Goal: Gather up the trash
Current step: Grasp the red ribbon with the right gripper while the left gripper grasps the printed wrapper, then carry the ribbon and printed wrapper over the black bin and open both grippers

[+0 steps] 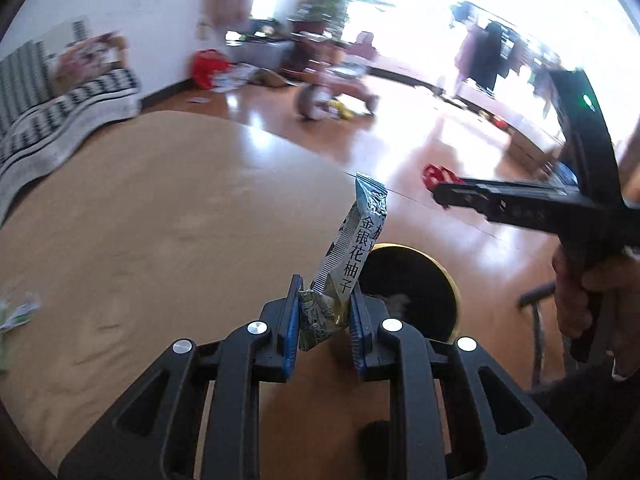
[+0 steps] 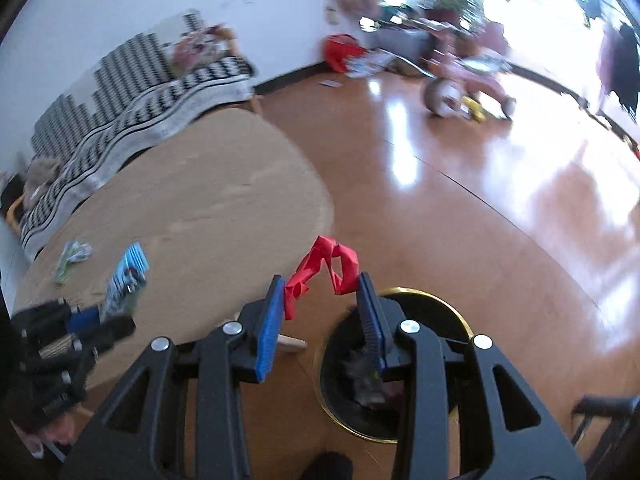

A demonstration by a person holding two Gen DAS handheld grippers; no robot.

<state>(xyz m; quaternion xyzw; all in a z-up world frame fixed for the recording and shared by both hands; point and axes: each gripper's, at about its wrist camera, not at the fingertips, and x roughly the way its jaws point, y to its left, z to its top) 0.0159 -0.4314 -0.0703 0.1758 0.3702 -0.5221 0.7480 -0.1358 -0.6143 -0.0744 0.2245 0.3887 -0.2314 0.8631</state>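
Observation:
My left gripper (image 1: 326,314) is shut on the lower end of a pale snack wrapper (image 1: 352,248) with printed characters, which stands up between the blue pads. Just beyond it on the floor is a black bin with a gold rim (image 1: 400,245), holding some trash. My right gripper (image 2: 322,300) is shut on a crumpled red wrapper (image 2: 326,266) above the bin's rim (image 2: 408,290). Each gripper shows in the other's view: the right gripper (image 1: 439,194) with the red wrapper (image 1: 436,174), the left gripper (image 2: 116,318) with its wrapper (image 2: 126,280).
A round tan table (image 2: 200,200) lies to the left, with a green wrapper (image 2: 74,254) on it. Behind stands a sofa with a black-and-white cover (image 2: 160,92). A pink tricycle (image 2: 468,84) and clutter sit on the shiny wooden floor. A chair frame (image 1: 536,320) is at the right.

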